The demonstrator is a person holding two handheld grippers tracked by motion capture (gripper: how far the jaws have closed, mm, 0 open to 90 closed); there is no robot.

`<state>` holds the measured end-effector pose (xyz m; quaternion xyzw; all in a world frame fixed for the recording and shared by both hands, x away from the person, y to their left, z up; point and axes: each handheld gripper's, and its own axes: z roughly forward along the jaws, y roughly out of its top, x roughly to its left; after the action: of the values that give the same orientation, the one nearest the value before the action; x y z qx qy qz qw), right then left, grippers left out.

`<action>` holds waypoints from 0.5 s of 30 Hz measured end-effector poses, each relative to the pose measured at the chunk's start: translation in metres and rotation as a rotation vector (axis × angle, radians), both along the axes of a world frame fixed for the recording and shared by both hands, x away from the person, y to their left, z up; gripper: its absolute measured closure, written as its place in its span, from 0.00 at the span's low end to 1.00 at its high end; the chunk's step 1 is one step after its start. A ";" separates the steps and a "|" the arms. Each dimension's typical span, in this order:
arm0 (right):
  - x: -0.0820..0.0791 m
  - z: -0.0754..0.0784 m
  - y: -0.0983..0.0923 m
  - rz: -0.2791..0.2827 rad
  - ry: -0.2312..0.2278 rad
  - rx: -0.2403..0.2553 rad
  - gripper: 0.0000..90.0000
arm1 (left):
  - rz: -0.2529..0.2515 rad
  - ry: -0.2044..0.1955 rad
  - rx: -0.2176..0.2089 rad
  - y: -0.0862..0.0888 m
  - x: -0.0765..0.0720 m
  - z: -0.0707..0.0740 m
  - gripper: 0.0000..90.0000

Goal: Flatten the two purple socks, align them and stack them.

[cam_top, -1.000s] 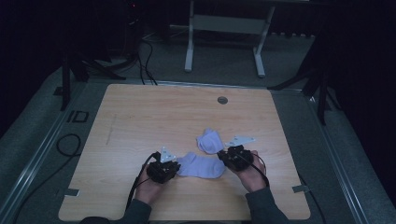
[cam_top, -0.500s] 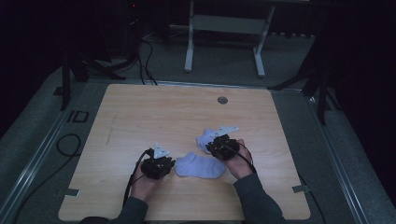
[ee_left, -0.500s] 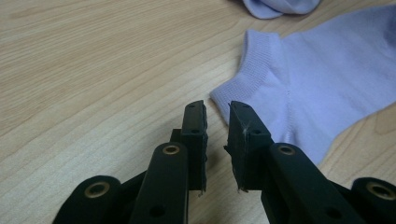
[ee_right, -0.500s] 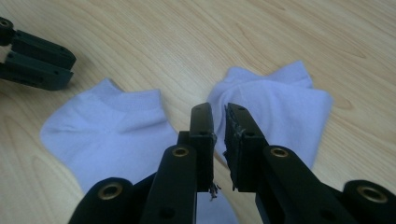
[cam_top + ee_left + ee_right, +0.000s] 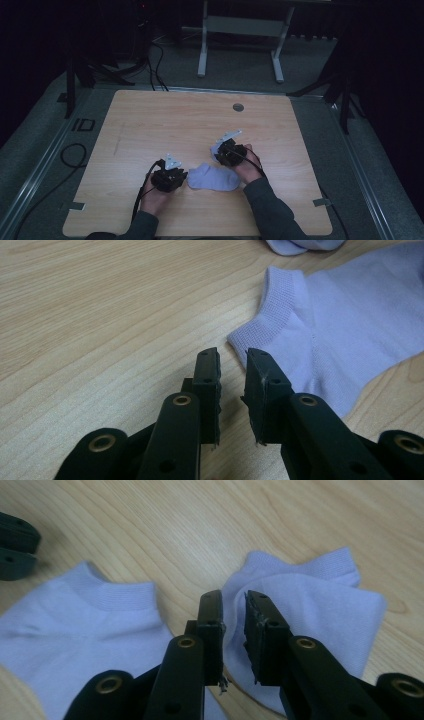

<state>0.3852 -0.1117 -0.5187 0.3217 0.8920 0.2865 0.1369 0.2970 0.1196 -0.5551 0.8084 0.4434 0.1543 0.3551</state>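
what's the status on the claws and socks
Left claw open, empty, at flat lilac knit sock's cuff. Right claw jaws just opened, over folded lilac sock. Nothing in the way.

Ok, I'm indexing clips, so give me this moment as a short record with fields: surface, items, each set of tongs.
surface: wooden table
items: two pale lilac ankle socks
flat sock: spread flat between the hands
folded sock: doubled over, beside the flat one
left tongs: slightly open, nothing between them, just short of the flat sock's cuff
right tongs: slightly open, over the folded sock's edge, not pinching it
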 end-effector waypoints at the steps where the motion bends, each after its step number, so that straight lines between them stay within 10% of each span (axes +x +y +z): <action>1: 0.001 -0.001 0.001 -0.001 0.004 -0.005 0.85 | -0.002 0.001 0.000 0.000 0.000 0.000 0.85; 10: 0.012 -0.019 0.008 -0.025 0.071 -0.042 0.92 | -0.001 0.001 0.000 0.000 0.000 0.000 0.85; 15: 0.010 -0.012 0.005 -0.060 0.087 0.040 0.99 | -0.002 0.001 -0.001 0.000 0.000 0.000 0.85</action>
<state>0.3955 -0.1065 -0.5304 0.3633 0.8812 0.2855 0.1000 0.2967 0.1194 -0.5552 0.8086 0.4430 0.1532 0.3556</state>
